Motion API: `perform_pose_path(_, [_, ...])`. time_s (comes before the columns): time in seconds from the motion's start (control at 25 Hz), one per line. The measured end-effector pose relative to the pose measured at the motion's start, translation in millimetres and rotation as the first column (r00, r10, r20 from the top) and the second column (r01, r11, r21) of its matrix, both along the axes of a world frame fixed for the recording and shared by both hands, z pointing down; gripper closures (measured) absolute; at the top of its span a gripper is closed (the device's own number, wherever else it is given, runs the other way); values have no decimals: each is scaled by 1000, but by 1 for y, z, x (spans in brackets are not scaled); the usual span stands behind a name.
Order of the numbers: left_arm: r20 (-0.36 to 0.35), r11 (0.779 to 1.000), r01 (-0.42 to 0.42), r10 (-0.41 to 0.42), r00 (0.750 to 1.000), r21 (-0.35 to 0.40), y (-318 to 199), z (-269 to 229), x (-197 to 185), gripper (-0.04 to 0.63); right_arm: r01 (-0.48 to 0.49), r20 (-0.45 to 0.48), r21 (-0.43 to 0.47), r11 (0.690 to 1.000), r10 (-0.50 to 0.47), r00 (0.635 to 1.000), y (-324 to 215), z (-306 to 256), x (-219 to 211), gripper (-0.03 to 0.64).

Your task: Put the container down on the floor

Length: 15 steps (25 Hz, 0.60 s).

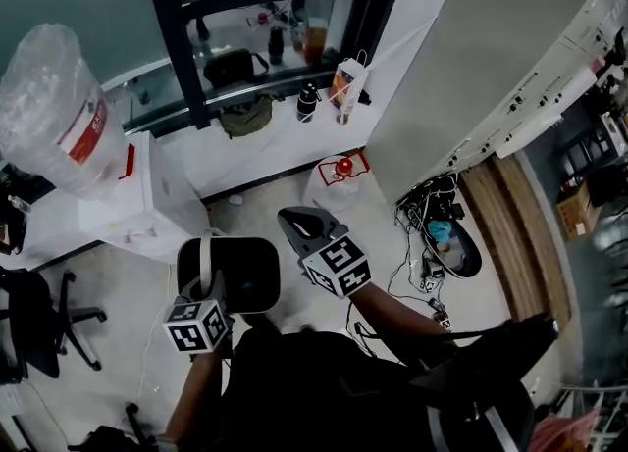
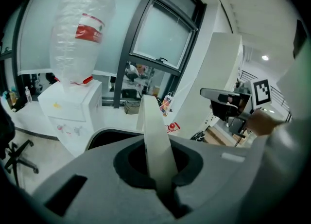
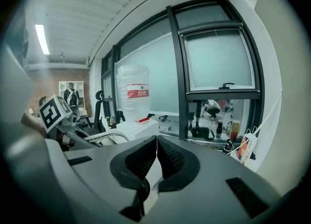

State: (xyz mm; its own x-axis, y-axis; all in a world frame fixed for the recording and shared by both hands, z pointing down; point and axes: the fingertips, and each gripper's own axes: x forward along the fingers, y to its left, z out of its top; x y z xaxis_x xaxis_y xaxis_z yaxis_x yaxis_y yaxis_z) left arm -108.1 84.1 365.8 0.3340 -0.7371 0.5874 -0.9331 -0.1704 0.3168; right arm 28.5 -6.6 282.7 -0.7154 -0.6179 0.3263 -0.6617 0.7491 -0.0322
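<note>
Gripping one black container (image 1: 250,269), the left gripper (image 1: 213,288) hovers beside the right gripper (image 1: 297,223).

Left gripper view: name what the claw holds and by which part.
The left claw is shut on the black container, gripping it by the flat white band that runs up from between the jaws.

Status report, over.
Left tongs shut on white strap of black oval container. Right tongs shut, empty. Container aloft, not down. White dispenser box ahead left.
</note>
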Motion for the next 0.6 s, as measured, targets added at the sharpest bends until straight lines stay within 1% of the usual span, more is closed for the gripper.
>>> perform_pose_path(0.28, [-21,996,-89,89,996,5,-44,0,-14,584,-73,7,-16,997,73,997,-35,-4,-21,609])
perform_pose_path(0.44, [-29,989,-150,150,988,12,-62,3,-19,584,-105,-9,-12,994,105,994,-48,-2,-33,609])
perform_pose_path(0.6, [-39,982,-190,190,981,15,-82,7,-30,585,-129,-29,-16,992,128,991,-58,1,-46,609])
